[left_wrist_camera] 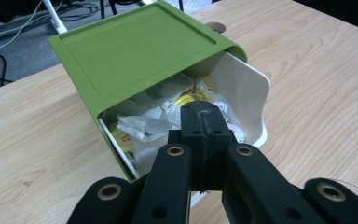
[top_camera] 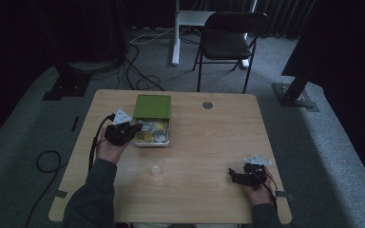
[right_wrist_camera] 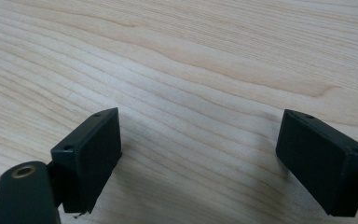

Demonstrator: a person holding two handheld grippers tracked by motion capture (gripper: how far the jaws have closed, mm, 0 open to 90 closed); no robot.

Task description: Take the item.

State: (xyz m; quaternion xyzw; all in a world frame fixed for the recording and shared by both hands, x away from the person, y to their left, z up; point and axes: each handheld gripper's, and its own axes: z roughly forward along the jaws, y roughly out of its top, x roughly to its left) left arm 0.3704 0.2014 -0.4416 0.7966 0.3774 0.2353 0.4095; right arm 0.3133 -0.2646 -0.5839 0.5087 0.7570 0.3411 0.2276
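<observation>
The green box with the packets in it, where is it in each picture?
High view: the green box sits at the table's far left-middle, its white drawer pulled toward the person, beside the left hand-held gripper.
Left gripper view: upper centre, just past the shut jaws.
Right gripper view: not in it.
Shared landmark: the wooden table.

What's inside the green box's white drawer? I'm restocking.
The white drawer holds white and yellow tea-bag packets. The green box and the shut left tool cover the rest.
</observation>
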